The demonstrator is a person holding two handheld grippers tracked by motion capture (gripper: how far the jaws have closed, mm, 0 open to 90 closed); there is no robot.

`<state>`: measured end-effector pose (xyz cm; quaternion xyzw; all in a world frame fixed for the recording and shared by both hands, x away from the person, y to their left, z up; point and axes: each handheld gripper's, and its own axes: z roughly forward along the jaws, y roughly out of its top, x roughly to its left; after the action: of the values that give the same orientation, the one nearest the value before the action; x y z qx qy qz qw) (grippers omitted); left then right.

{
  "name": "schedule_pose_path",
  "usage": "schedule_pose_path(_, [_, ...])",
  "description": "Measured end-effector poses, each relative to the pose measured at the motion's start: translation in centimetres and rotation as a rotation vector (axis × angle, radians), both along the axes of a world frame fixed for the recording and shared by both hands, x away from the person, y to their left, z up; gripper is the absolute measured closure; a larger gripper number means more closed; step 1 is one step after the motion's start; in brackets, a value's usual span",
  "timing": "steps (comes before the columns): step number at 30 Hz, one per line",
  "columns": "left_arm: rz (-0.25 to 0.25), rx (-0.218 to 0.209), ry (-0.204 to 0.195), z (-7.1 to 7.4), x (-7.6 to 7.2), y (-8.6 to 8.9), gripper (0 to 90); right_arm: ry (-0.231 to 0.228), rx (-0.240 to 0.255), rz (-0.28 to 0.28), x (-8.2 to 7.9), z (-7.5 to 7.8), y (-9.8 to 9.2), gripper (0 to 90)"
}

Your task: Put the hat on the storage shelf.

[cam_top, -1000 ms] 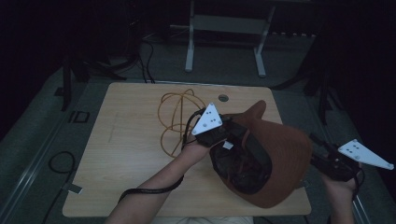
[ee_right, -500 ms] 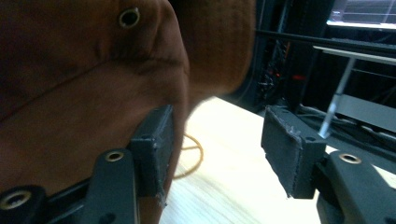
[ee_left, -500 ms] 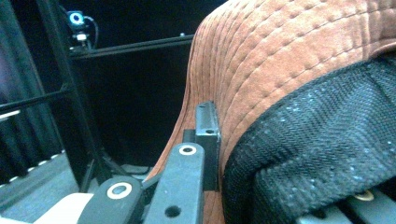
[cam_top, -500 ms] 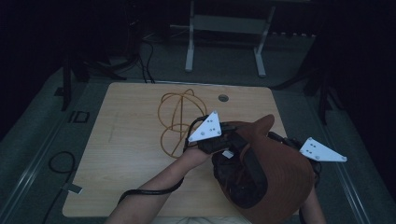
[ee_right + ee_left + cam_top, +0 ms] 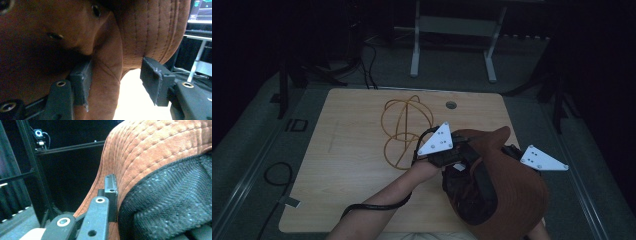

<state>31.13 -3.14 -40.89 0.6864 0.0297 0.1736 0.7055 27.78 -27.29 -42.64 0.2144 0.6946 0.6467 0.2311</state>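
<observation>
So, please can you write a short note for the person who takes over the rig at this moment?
Left gripper: shut on the brown hat, clamping its brim beside the black lining.
Right gripper: open, jaws apart around a fold of the hat near the brim, not yet clamped.
The hat is held up over the near right part of the table, opening turned toward the person. The orange cord lies loose in loops at the middle of the table, untouched.
Left to do: probably close the right gripper, then carry on handling the hat.
</observation>
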Motion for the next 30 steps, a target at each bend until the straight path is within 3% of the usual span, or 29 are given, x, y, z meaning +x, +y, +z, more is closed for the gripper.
schedule_pose_path(3, [0.008, -0.001, -0.003, -0.1, 0.1, -0.3, 86.3, 0.007, 0.005, -0.005, 0.1, 0.0, 0.1, 47.2])
schedule_pose_path(4, [0.006, -0.004, 0.004, -0.1, 0.1, -0.3, 86.0, 0.012, 0.005, 0.013, 0.2, 0.0, 0.2, 57.7])
schedule_pose_path(10, [0.002, 0.006, 0.035, -0.1, 0.5, -0.2, 82.9, 0.043, 0.000, 0.058, 0.2, 0.0, 0.3, 84.1])
schedule_pose_path(15, [0.008, 0.009, 0.050, 0.3, 0.7, 0.1, 77.0, 0.030, -0.016, 0.051, -0.1, 0.2, 0.4, 87.0])
schedule_pose_path(17, [0.042, 0.022, 0.051, 0.5, 0.8, 0.3, 57.1, 0.020, -0.030, 0.046, -0.3, 0.4, 0.4, 87.3])
schedule_pose_path(22, [0.084, 0.019, 0.058, 0.8, 0.8, 1.0, 40.3, 0.017, -0.036, 0.035, -0.4, 0.7, 0.3, 87.5])
schedule_pose_path(25, [0.155, 0.036, 0.062, 1.1, 0.9, 1.7, 28.3, 0.020, -0.021, 0.025, -0.3, 1.0, -0.1, 87.5])
schedule_pose_path(30, [0.178, 0.076, 0.066, 1.1, 0.2, 2.7, 27.5, 0.012, -0.030, -0.007, -0.3, 1.4, -0.5, 87.5])
